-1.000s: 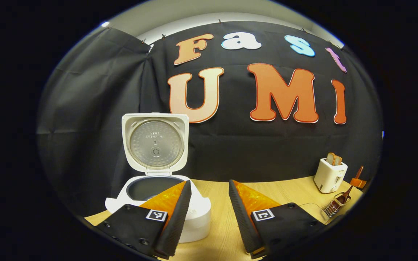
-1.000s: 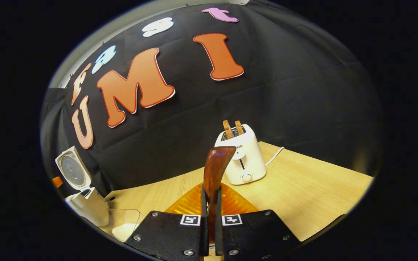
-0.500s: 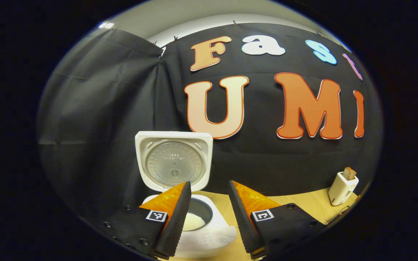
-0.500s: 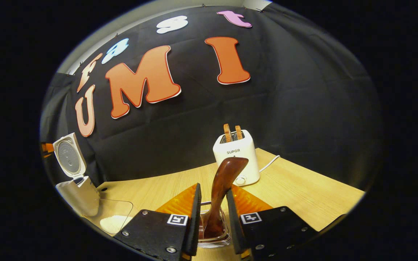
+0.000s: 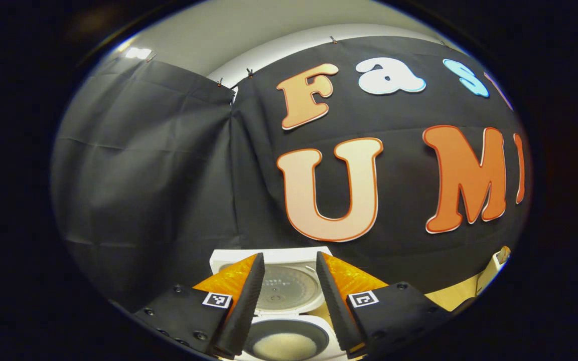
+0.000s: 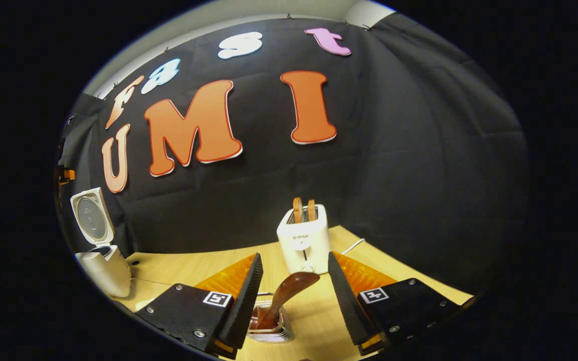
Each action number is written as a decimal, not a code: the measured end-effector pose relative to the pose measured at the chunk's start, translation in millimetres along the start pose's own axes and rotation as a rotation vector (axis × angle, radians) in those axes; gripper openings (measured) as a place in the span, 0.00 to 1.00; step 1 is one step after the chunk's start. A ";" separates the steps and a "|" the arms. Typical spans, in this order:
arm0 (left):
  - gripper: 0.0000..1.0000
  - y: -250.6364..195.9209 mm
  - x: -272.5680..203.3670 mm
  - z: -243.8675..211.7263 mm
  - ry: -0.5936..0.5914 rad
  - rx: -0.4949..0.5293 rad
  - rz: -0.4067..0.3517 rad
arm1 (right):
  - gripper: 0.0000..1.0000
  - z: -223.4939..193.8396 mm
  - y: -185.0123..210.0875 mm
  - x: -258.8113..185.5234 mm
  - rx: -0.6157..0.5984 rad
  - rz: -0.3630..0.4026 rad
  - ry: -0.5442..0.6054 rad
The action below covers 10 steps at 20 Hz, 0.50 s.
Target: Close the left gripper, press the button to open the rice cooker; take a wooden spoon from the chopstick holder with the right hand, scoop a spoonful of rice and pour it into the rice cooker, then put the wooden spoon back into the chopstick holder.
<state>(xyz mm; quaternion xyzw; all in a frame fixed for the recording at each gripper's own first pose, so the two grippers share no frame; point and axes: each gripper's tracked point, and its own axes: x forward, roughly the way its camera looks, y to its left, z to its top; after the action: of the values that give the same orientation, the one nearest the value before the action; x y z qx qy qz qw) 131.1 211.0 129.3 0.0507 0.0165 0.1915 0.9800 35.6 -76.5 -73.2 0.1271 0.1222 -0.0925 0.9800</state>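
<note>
The white rice cooker (image 5: 289, 326) stands with its lid (image 5: 289, 286) up, and white rice (image 5: 284, 346) lies in its pot. My left gripper (image 5: 289, 263) hovers open above and in front of it, holding nothing. In the right gripper view the same cooker (image 6: 101, 260) sits at the far left with its lid raised. The dark wooden spoon (image 6: 289, 293) leans in the clear chopstick holder (image 6: 269, 328) on the table. My right gripper (image 6: 294, 260) is open above the holder; its fingers stand apart on either side of the spoon without touching it.
A white toaster (image 6: 304, 243) with two bread slices stands just beyond the holder, its cord trailing right. A corner of that toaster (image 5: 494, 263) peeks in at the right of the left gripper view. The light wooden table (image 6: 409, 268) runs along the black cloth wall.
My right gripper opened, let the spoon go into the holder and drew up and back. The left gripper rose and tilted upward, so the cooker sank to the bottom of its view.
</note>
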 end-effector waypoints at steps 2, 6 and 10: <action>0.68 6.7 25.1 11.2 0.009 -0.001 0.008 | 0.80 26.3 -2.3 -8.9 -0.015 0.001 -0.033; 0.70 28.1 85.8 4.5 0.108 0.008 0.067 | 0.83 71.6 -7.3 -29.5 -0.086 -0.018 -0.102; 0.70 36.4 146.5 -27.1 0.246 0.010 0.097 | 0.85 102.9 -4.8 -56.3 -0.139 -0.017 -0.171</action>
<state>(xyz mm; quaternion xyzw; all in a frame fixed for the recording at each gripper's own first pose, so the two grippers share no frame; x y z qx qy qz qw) 251.7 302.3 104.3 0.0325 0.1351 0.2433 0.9599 3.2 -100.6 37.0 0.0496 0.0451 -0.1026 0.9925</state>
